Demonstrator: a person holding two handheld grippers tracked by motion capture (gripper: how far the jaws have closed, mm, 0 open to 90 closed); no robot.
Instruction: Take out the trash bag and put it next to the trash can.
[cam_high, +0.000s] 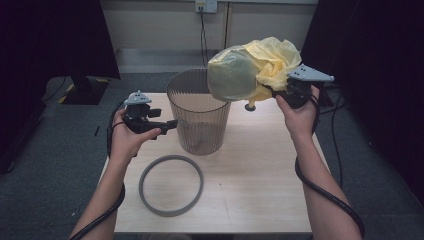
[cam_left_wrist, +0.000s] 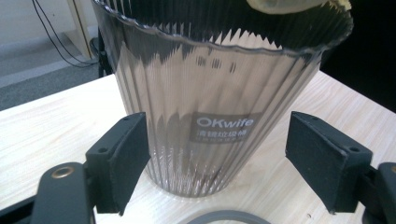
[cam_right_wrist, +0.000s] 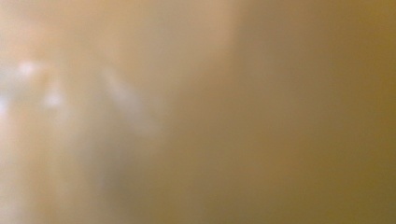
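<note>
A clear ribbed waste bin (cam_high: 200, 120) stands upright on the wooden table (cam_high: 260, 180), left of centre. My right gripper (cam_high: 274, 91) is raised at the bin's upper right, shut on a puffed-up yellow plastic bag (cam_high: 250, 67) that hangs over the bin's far rim. The bag (cam_right_wrist: 187, 112) is a yellow blur across the right gripper view. My left gripper (cam_high: 172, 124) hovers just left of the bin, pointing at its wall. In the left gripper view its jaws (cam_left_wrist: 217, 163) stand wide open on either side of the bin's (cam_left_wrist: 219, 84) lower part. A bag edge (cam_left_wrist: 289, 4) shows above the rim.
A grey ring (cam_high: 142, 186) lies flat on the table in front of the bin, and its edge (cam_left_wrist: 224, 217) shows at the bottom of the left gripper view. Cables trail from both grippers off the table's sides. A black stand (cam_high: 82, 87) sits on the floor at the back left.
</note>
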